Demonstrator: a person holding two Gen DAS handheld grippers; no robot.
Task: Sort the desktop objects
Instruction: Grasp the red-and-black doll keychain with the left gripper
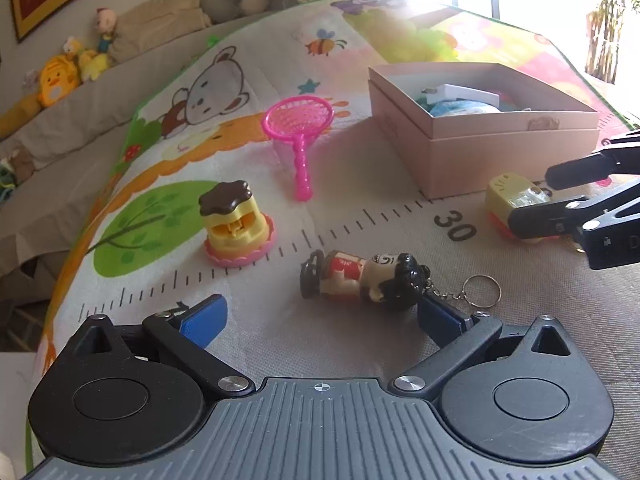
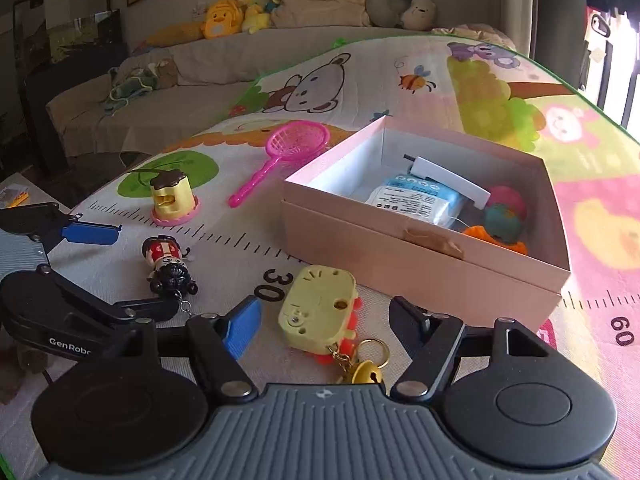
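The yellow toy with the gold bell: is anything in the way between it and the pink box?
Nothing visible blocks it. The yellow toy lies on bare mat between the open right gripper's fingers, and the pink box sits just beyond it with its top open. Only the box's near wall must be cleared.

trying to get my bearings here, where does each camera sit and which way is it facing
Left wrist: rides on the left claw, tilted down at the mat; doll keychain just ahead, right claw intruding at right.
Right wrist: rides on the right claw, tilted down; yellow toy between its open fingers, left claw at left.
Shared: pink box, pink net, cake toy, doll, yellow toy, sofa behind.
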